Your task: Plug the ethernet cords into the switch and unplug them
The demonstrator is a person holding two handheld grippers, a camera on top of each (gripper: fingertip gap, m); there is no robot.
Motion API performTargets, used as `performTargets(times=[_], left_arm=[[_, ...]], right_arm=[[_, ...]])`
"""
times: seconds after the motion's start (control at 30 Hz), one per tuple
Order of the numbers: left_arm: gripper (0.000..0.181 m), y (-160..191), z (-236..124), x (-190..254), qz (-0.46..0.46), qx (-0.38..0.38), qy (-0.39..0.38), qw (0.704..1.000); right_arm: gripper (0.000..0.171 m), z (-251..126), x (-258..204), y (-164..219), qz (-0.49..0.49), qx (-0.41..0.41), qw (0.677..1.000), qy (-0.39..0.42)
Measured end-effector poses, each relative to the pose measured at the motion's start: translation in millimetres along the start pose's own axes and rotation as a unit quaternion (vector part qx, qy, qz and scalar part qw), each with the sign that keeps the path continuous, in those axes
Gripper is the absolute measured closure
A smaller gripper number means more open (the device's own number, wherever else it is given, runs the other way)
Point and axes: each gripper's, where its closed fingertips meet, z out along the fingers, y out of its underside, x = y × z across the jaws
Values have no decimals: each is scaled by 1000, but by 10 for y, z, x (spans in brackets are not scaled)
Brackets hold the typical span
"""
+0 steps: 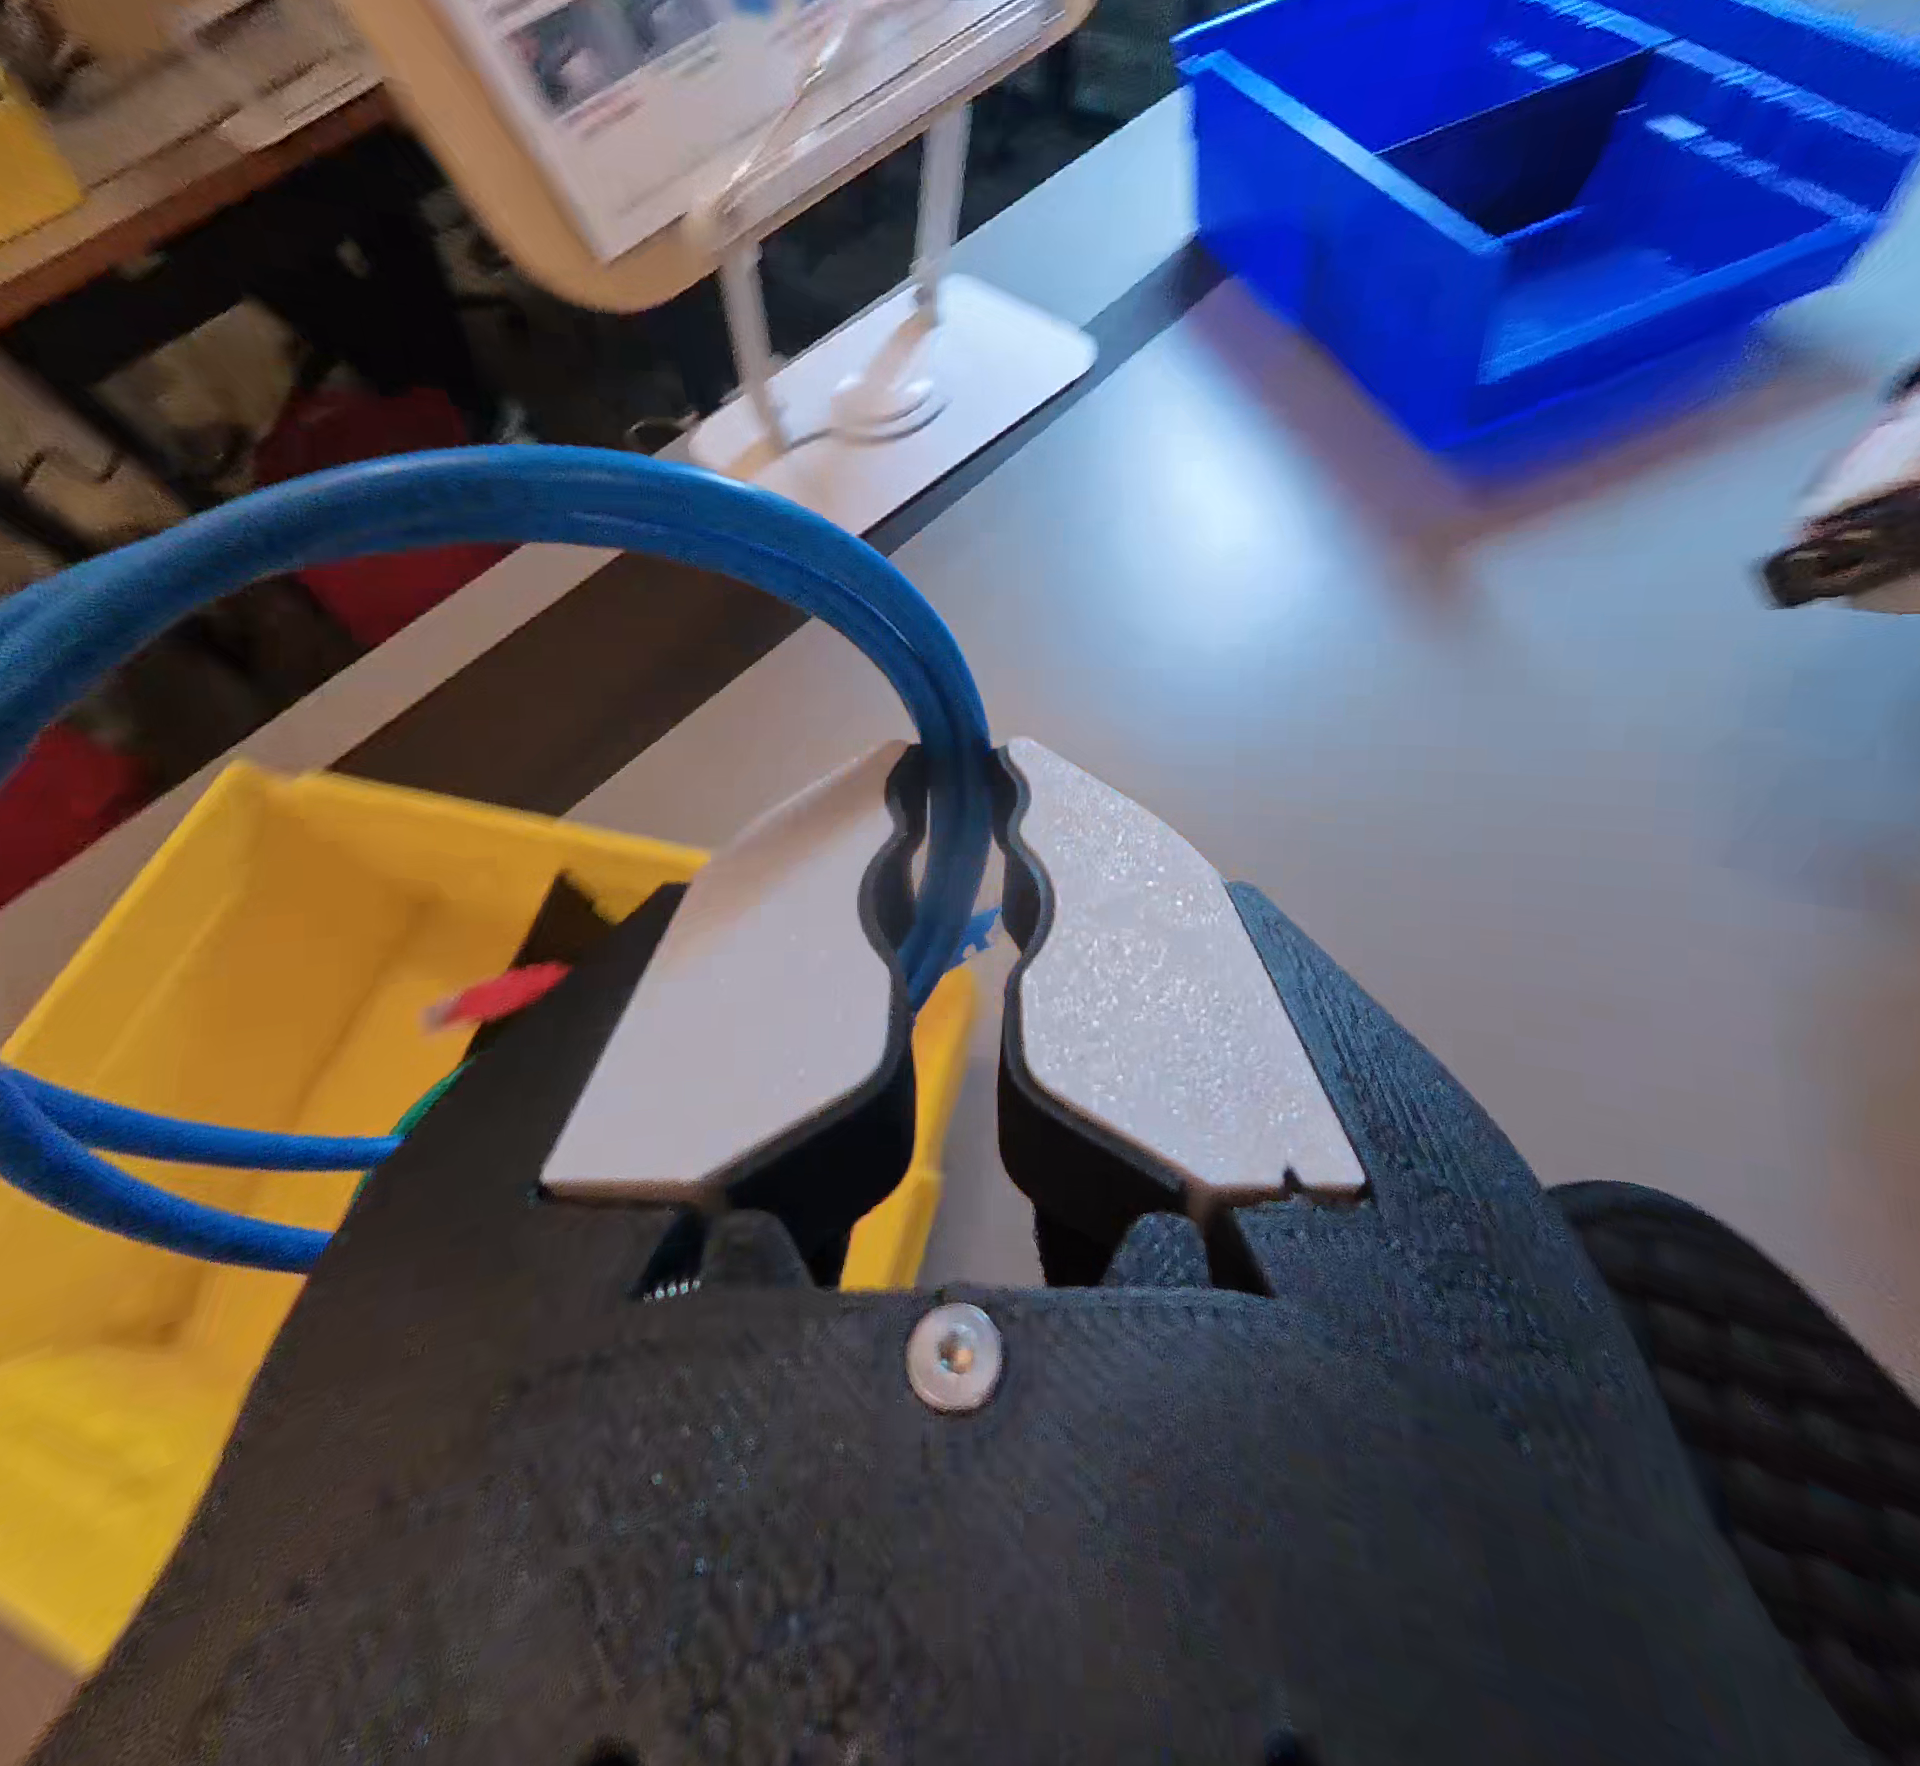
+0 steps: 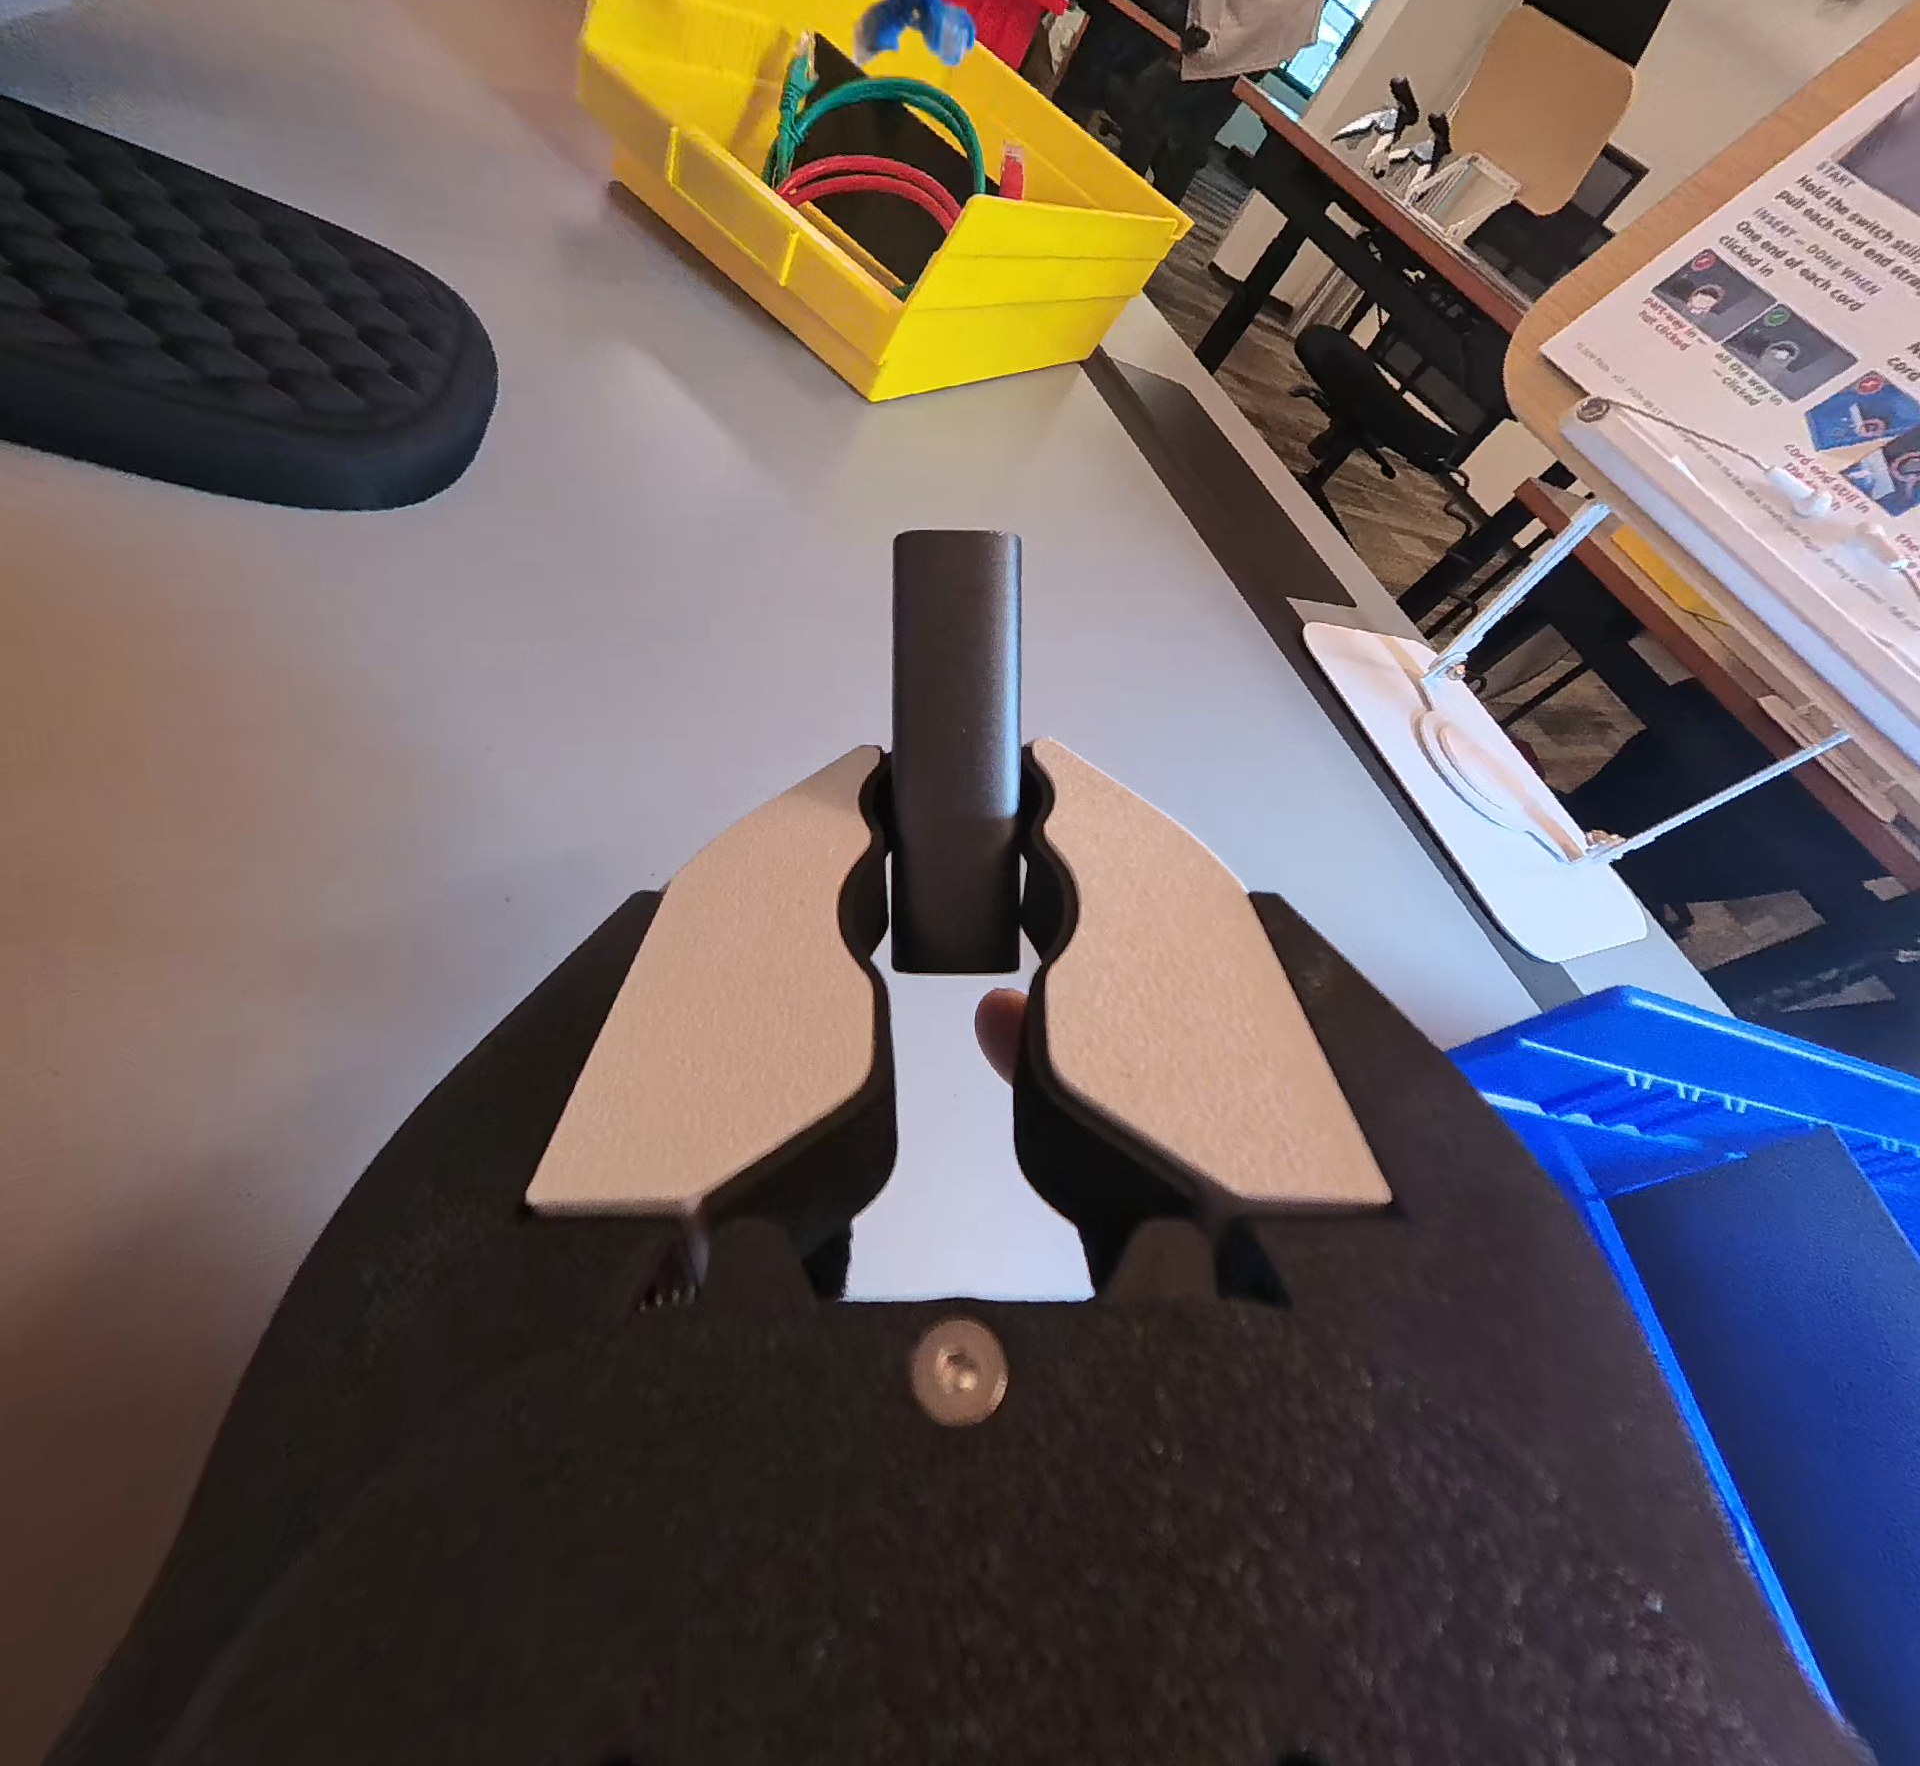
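Bright, even light — edges blurred, perhaps motion.

The blue ethernet cord (image 1: 665,511) is doubled into a loop that arches up and to the left, its strands pinched together between the left gripper (image 1: 954,771) fingertips, and in the right wrist view its two clear-tipped plugs (image 2: 914,28) dangle in the air above the yellow bin (image 2: 997,303). Inside that bin a green ethernet cord (image 2: 883,95) and a red ethernet cord (image 2: 873,184) lie coiled against a black divider, each with a plug end sticking up. The switch (image 2: 956,729), a dark slim box seen end-on, is clamped between the right gripper (image 2: 956,771) fingertips and juts forward over the grey table.
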Motion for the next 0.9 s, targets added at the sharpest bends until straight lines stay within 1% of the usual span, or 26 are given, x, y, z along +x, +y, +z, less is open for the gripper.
performTargets(times=[0.1, 0.17, 0.27, 0.3, 0.37, 0.47, 0.57, 0.67, 0.77, 0.83, 0.9], left_arm=[[169, -246, 38, 606, 33, 19, 80, 996], [169, -268, 115, 1093, 49, 11, 154, 987], [169, -108, 261, 1821, 71, -26, 267, 961], [169, -28, 328, 2005, 75, -39, 292, 953], [169, 150, 507, 2242, 79, -70, 319, 942], [170, 326, 799, 2365, 55, -96, 337, 935], [172, 368, 948, 2270, 41, -101, 331, 937], [171, 406, 937, 2145, 23, -97, 334, 937], [172, 437, 884, 2013, -2, -71, 330, 941], [173, 387, 819, 1946, -50, -37, 346, 936], [175, 268, 735, 1845, -134, 12, 378, 916]], right_arm=[[150, -19, 20, -34, 2, 6, 1000, 5], [150, -37, 40, -53, 6, 10, 1000, 8], [150, -70, 79, -67, 13, 17, 1000, 13], [150, -80, 94, -68, 14, 18, 1000, 15], [150, -99, 119, -63, 15, 19, 1000, 18], [150, -118, 159, -40, 16, 15, 999, 26], [150, -139, 203, -19, 18, 12, 999, 34], [150, -163, 235, -20, 20, 14, 999, 38], [150, -179, 256, -28, 25, 19, 999, 39], [150, -181, 260, -26, 25, 20, 999, 39], [150, -178, 257, -28, 26, 20, 999, 39]])
